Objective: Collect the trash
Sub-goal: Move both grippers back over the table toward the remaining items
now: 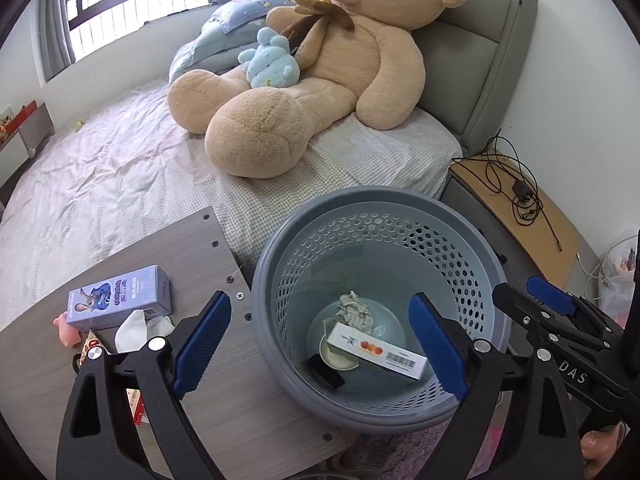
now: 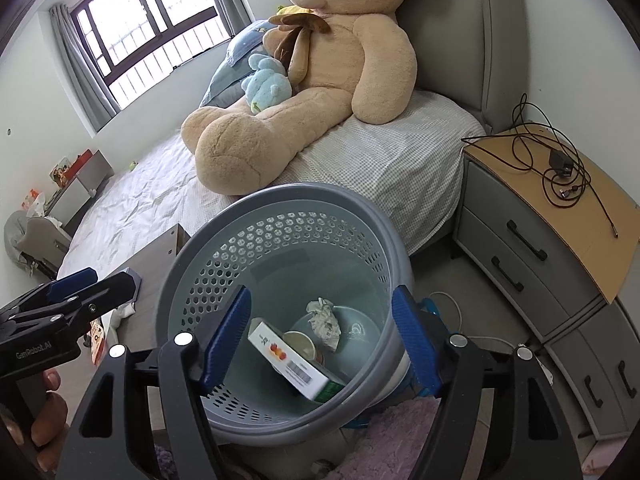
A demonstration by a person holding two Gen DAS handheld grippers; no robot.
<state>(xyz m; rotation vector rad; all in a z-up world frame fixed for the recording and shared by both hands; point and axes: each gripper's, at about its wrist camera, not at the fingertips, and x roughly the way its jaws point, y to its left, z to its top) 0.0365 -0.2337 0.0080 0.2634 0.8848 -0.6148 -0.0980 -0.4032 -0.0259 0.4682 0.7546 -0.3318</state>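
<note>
A grey perforated trash basket (image 1: pixel 376 208) stands beside the bed; it also shows in the right wrist view (image 2: pixel 288 196). Inside lie a white carton (image 1: pixel 376 352) (image 2: pixel 292 364), a crumpled paper (image 1: pixel 356 310) (image 2: pixel 324 320), a cup (image 2: pixel 300 342) and a small black item (image 1: pixel 328 372). My left gripper (image 1: pixel 320 344) is open and empty above the basket's near rim. My right gripper (image 2: pixel 320 344) is open and empty over the basket. On the wooden table (image 1: pixel 192 248) lie a blue box (image 1: pixel 120 298), a white crumpled tissue (image 1: pixel 136 328) and a pink toy (image 1: pixel 68 330).
A bed (image 1: pixel 120 168) with a large teddy bear (image 1: pixel 320 68) lies behind. A nightstand (image 2: pixel 560 216) with black cables stands at the right. A purple fluffy rug (image 2: pixel 400 432) lies below the basket. A plastic bag (image 1: pixel 620 276) sits at the far right.
</note>
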